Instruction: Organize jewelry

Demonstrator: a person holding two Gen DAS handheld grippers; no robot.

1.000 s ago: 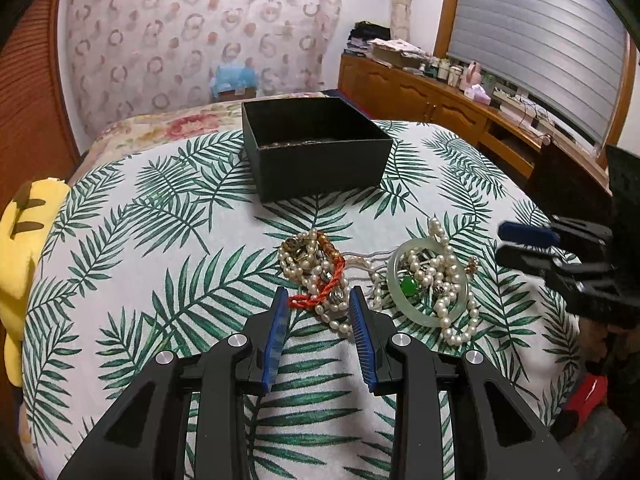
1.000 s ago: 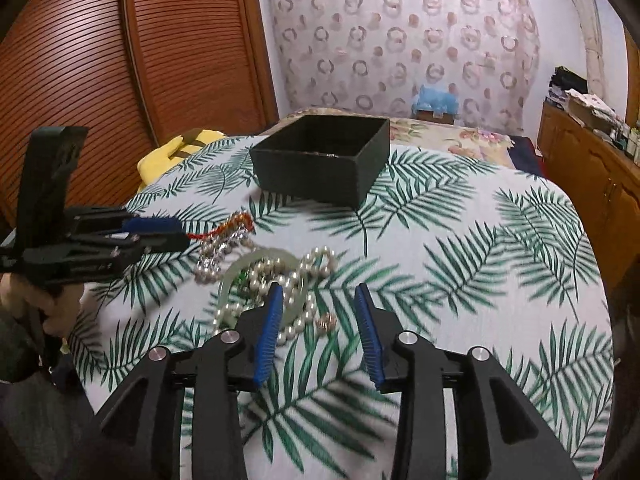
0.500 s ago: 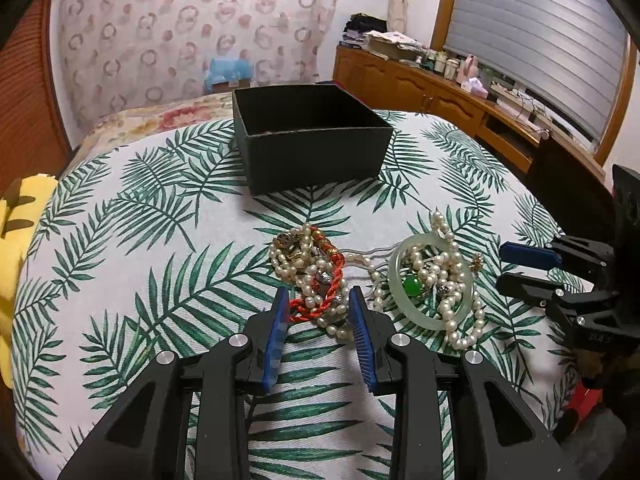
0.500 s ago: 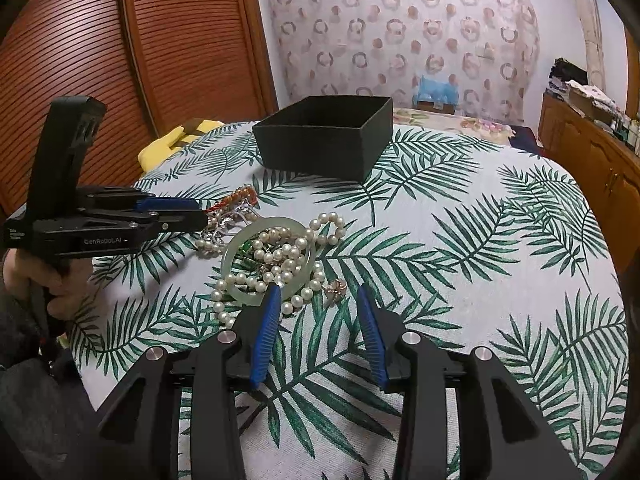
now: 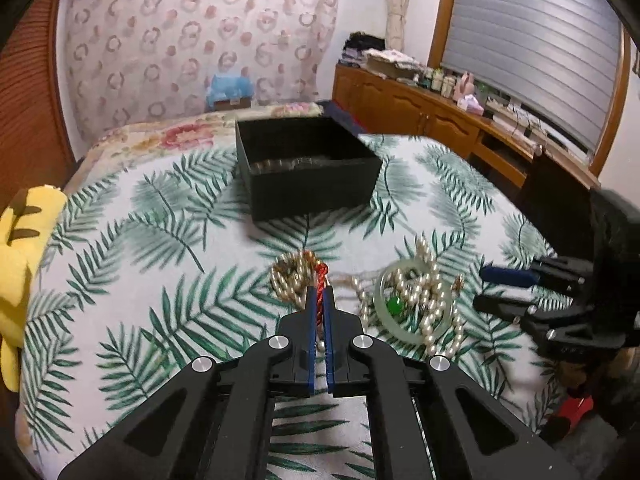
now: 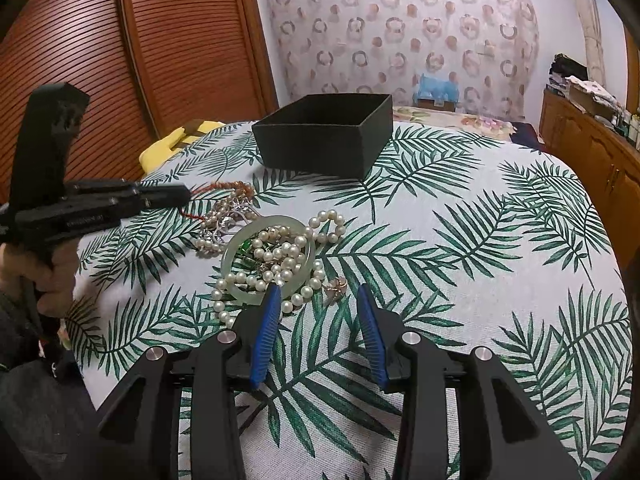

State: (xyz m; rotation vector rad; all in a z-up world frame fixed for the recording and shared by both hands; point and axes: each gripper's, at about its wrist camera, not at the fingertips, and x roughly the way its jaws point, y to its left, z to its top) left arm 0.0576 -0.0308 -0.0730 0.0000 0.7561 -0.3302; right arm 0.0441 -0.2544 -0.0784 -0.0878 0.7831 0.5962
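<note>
The left tool [image 5: 319,296] has just clamped down, and its blue pads now pinch a red cord [image 5: 320,280] that runs out of the small pile of pearl strands [image 5: 292,276] on the table [image 5: 120,280]. That pile sits just in front of the tool's tips, on the leafy green-and-white tablecloth. Right beside it lies a pale green bangle [image 6: 266,258] with more pearls [image 6: 288,256] heaped inside and over its rim, plus a green stone [image 6: 245,246]. A little gold trinket [image 6: 335,285] lies next to the bangle. The right tool [image 6: 316,294] hovers near the bangle's edge, jaws partly apart with nothing between them. A black open box [image 6: 326,138] stands farther back on the table, well apart from the jewelry, with some beads showing inside.
</note>
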